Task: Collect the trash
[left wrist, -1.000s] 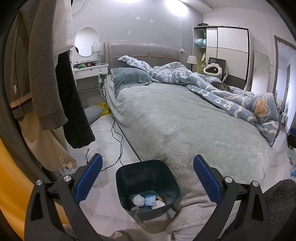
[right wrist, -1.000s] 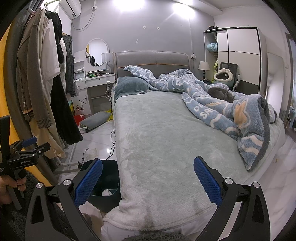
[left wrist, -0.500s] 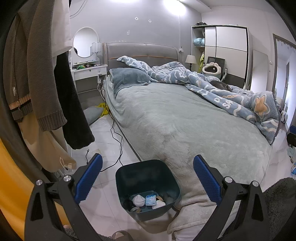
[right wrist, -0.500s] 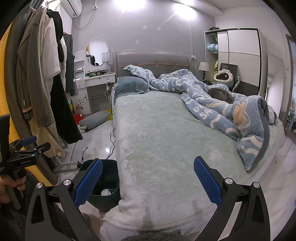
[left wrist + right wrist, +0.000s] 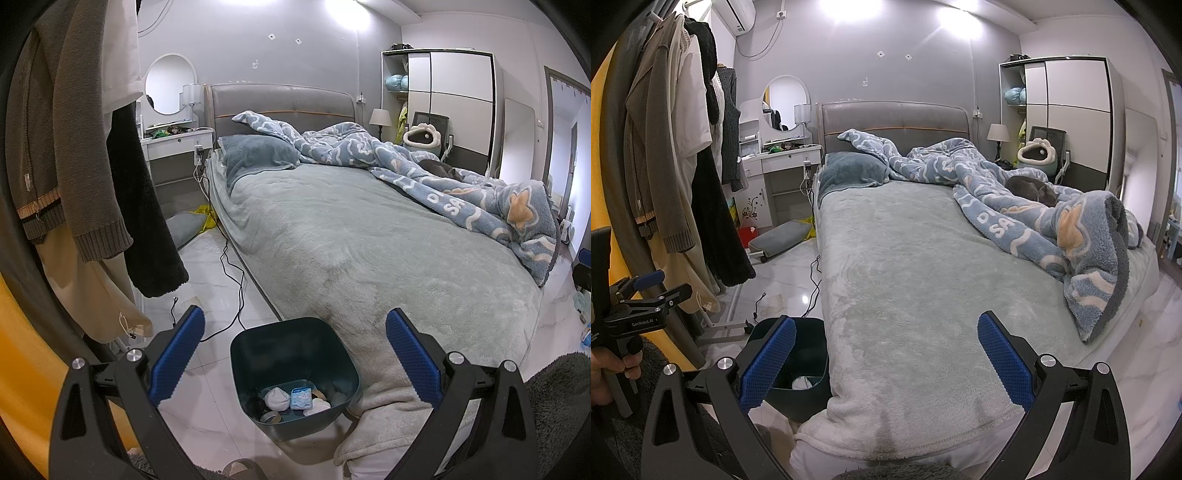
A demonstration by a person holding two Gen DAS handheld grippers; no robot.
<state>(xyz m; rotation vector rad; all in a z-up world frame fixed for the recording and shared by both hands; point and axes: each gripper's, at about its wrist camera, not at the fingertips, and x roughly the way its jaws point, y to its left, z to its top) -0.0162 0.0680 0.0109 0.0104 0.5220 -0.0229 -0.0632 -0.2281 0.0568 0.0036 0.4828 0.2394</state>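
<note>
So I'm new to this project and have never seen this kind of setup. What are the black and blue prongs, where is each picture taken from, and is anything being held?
There is no robot. A person carries one hand-held gripper in each hand, and a fisheye camera on each looks forward along its two blue-padded fingers. The prongs at the bottom of each picture are those fingers.

The left wrist view shows the left hand-held gripper open and holding nothing, above a dark teal trash bin on the floor at the foot of the bed. The bin already holds some crumpled trash.

The right wrist view shows the right hand-held gripper, also open and holding nothing, over the bed's grey-green cover. A grey cat lies on the blue blanket. At the left edge of that view you can see the other gripper in the person's hand.
</note>
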